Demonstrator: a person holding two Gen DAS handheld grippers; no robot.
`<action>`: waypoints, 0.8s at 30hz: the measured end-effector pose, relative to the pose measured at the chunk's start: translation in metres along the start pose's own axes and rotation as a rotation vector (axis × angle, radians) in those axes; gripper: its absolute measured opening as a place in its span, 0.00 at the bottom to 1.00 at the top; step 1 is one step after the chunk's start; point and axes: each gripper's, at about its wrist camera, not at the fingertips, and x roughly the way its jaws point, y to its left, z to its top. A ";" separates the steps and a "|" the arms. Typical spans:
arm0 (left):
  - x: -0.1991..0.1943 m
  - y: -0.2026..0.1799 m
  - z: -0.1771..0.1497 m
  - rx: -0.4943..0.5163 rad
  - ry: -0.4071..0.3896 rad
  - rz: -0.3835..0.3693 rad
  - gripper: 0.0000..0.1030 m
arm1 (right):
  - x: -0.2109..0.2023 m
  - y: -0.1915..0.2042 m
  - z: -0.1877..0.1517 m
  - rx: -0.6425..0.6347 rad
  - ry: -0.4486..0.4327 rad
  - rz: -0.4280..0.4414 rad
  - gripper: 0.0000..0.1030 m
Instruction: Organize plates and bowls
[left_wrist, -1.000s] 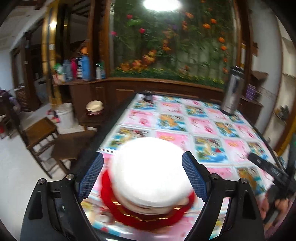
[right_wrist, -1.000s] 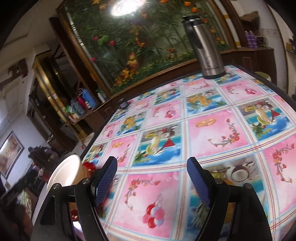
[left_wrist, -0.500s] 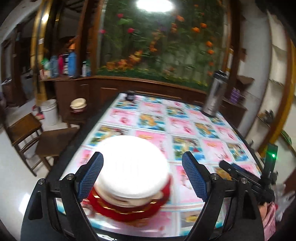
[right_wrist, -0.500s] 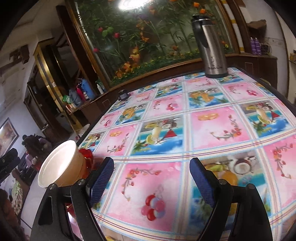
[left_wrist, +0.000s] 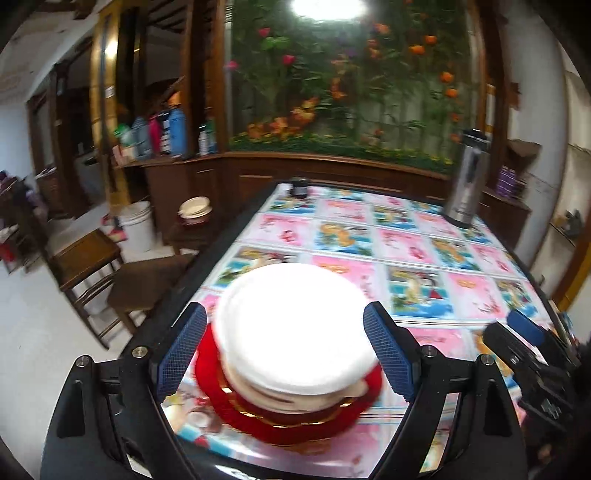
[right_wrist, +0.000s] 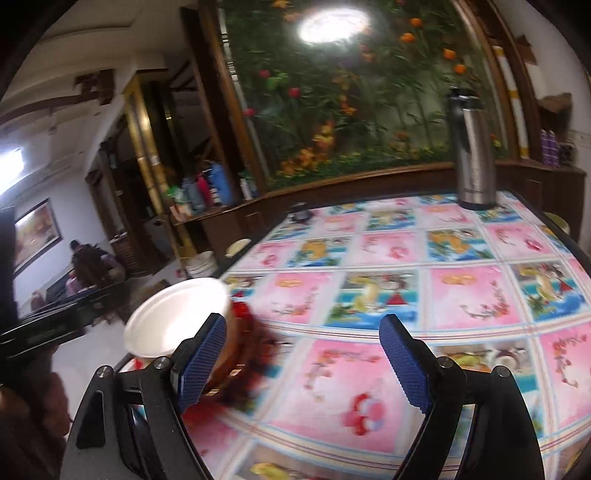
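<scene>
Left wrist view: left gripper (left_wrist: 284, 349) wide open, pads either side of the stack (left_wrist: 291, 354) but pressing on nothing; white bowl (left_wrist: 291, 317) on top, red plates (left_wrist: 288, 413) beneath, all by the table's (left_wrist: 406, 243) near left corner. Framed much as a second ago, so no real approach or retreat here. Right gripper (left_wrist: 524, 332) showing at the near right edge; flask (left_wrist: 467, 181) far off by the far right corner. Right wrist view: right gripper (right_wrist: 303, 365) open and empty, jaws just opened a little further, nothing between them but bare tablecloth. Rolled upright and swung since a second ago, so the bowl (right_wrist: 177, 314) now looms larger, half hidden behind the left pad, plates (right_wrist: 243, 314) under it blurred. Flask (right_wrist: 474, 147) upright near the far edge. Probable meaning: stack already built and let go, both grippers free; no loose plate or bowl visible elsewhere on the table, so little apparently left to do, though the nearest strip stays hidden.
</scene>
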 end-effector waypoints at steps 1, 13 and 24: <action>0.001 0.004 -0.001 -0.010 0.001 0.020 0.85 | 0.002 0.009 0.000 -0.013 0.004 0.017 0.84; 0.010 0.034 -0.011 -0.047 0.032 0.141 0.85 | 0.027 0.086 -0.015 -0.140 0.070 0.121 0.84; 0.006 0.038 -0.019 -0.005 0.030 0.195 0.85 | 0.030 0.094 -0.012 -0.160 0.069 0.143 0.84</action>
